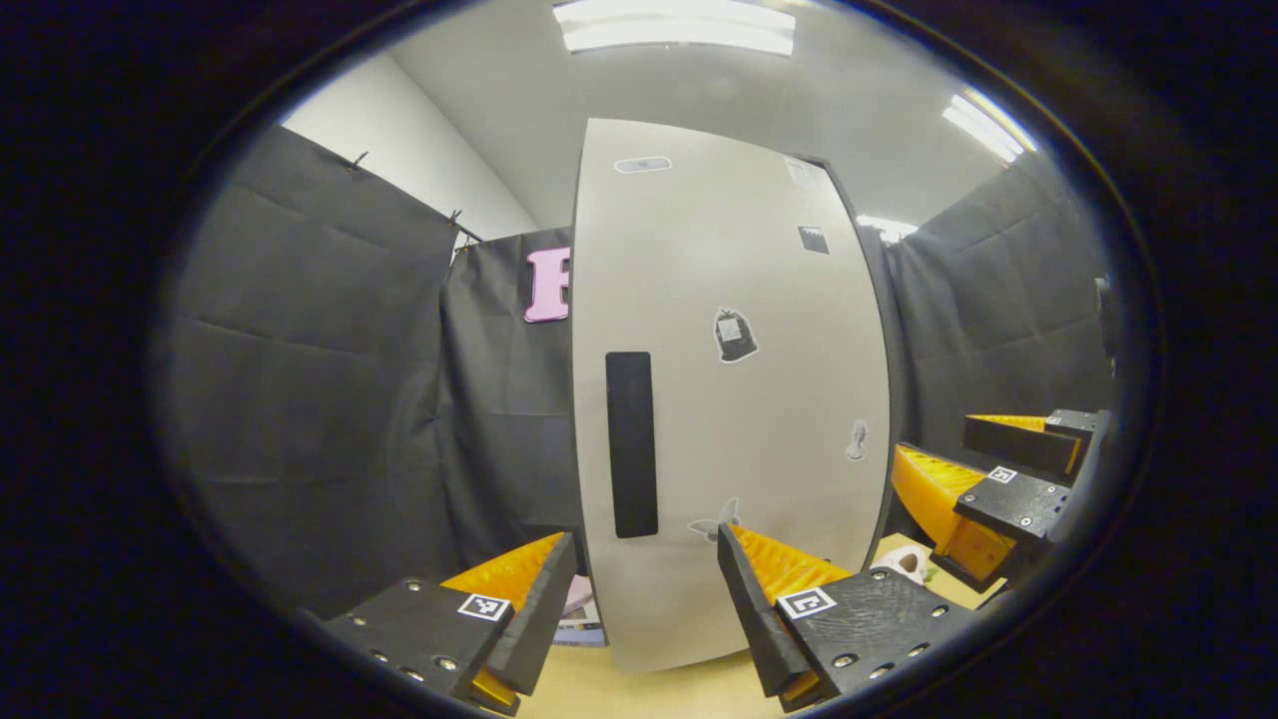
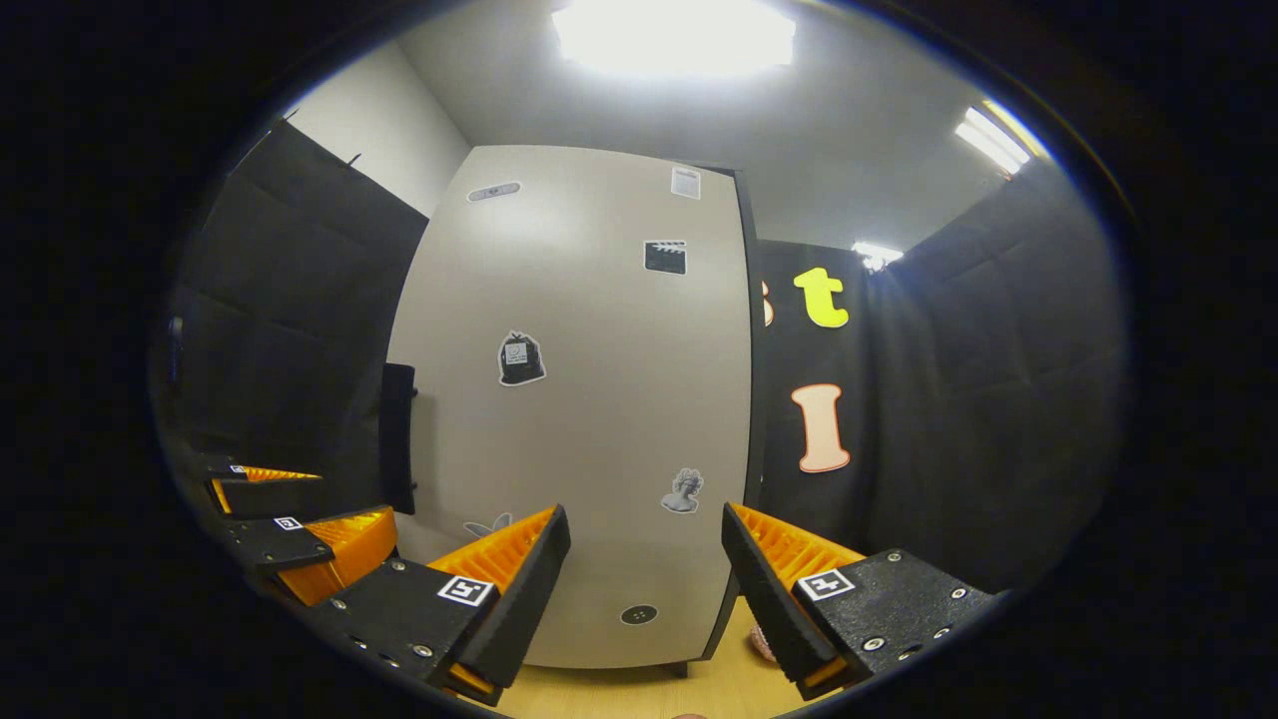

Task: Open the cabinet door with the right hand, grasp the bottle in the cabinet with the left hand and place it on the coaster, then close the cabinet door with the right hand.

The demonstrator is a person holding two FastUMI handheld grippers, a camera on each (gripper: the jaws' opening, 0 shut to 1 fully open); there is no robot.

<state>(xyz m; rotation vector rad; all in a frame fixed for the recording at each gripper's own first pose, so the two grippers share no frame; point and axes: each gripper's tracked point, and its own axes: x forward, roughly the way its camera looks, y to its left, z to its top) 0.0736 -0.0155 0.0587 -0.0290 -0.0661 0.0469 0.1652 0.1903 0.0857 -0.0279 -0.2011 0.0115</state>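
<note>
Cabinet door point(image 1: 734, 399) stands closed on the table point(image 1: 639, 694), its dark handle point(image 1: 631, 444) at its left side, while left gripper point(image 1: 647, 559) and right gripper point(image 2: 647, 539) hover near it, both spread and holding nothing.

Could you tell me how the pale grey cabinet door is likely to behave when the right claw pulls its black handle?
The pale grey cabinet door looks like a stiff flat panel, so it probably swings as one piece. Its black vertical handle looks narrow, possibly slippery to grip.
</note>
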